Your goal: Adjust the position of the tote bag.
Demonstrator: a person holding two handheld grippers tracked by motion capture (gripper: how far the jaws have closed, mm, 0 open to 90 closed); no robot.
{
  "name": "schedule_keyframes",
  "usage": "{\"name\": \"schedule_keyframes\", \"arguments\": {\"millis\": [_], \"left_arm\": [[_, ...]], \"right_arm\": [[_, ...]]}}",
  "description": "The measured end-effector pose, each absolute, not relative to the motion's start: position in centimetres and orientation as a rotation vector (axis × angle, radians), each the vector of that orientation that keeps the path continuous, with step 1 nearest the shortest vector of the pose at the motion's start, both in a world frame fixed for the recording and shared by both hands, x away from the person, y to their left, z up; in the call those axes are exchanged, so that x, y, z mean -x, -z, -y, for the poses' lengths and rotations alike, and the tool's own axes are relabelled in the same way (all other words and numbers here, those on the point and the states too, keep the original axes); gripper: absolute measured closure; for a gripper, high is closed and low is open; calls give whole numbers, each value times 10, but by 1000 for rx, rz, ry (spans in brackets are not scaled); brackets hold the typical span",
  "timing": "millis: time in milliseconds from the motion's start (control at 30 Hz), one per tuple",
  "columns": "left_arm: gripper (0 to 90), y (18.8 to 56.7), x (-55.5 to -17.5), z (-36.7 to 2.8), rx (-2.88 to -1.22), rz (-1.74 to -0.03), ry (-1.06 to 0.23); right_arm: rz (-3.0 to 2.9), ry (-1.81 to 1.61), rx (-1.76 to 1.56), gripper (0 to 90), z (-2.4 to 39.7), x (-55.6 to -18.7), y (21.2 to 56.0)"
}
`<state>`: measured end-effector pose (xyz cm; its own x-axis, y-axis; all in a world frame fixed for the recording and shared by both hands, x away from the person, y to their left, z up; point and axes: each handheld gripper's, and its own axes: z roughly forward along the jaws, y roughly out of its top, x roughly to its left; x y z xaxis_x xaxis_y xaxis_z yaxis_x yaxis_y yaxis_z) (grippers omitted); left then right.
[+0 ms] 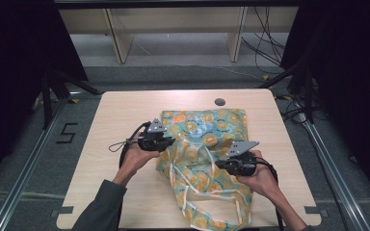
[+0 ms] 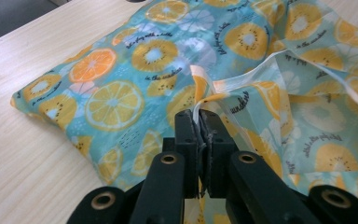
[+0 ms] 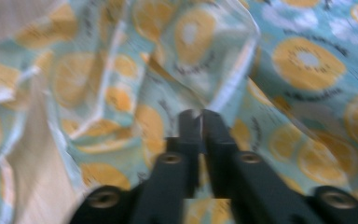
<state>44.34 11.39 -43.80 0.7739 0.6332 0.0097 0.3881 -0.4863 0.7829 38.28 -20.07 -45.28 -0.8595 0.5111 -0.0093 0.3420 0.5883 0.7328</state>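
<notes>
while both your grippers, left gripper [image 2: 199, 114] and right gripper [image 3: 200, 114], clamp the fruit-print cloth [image 1: 207, 130], uneven pulls could slip its edge free.

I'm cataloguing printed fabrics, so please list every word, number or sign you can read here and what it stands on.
"5": black mark on the floor, left of the table.
"in the sunshine": dark script on the fruit-print cloth, left gripper view.
Script above it: too small to read for certain.
Script in the right gripper view: blurred, unreadable.

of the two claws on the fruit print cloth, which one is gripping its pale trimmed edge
The left claw: its jaws pinch the white edging of the cloth. The right claw bites printed fabric.
</notes>
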Motion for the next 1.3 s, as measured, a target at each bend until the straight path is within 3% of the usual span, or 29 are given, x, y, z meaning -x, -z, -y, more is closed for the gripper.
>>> {"name": "schedule_keyframes", "arguments": {"millis": [100, 167, 367, 467, 567, 633, 867, 1033, 1300], "left_arm": [[862, 440, -446, -116, -2135, -761, -369], [861, 441, -445, -116, -2127, -783, -360], [860, 441, -445, -118, -2138, -774, -370], [858, 441, -446, -120, -2136, -774, -363], [857, 442, -447, -121, -2134, -785, -362], [857, 443, -447, -121, -2138, -789, -360], [859, 447, -450, -123, -2148, -796, -359], [860, 457, -452, -116, -2188, -791, -355], [835, 476, -454, -108, -2238, -805, -349]], "right_arm": [[-2647, -1175, -654, 659, 186, -375, 454], [-2709, -1180, -631, 591, 176, -371, 455], [-2846, -1110, -576, 524, 153, -357, 469], [-2896, -1049, -548, 598, 152, -358, 478], [-2926, -1016, -475, 851, 154, -360, 482], [-2926, -998, -454, 900, 156, -360, 480], [-2670, -1173, -580, 900, 186, -379, 442], [-2351, -1235, -784, 900, 227, -434, 417], [-2288, -1005, -1036, 900, 267, -480, 469]]}}
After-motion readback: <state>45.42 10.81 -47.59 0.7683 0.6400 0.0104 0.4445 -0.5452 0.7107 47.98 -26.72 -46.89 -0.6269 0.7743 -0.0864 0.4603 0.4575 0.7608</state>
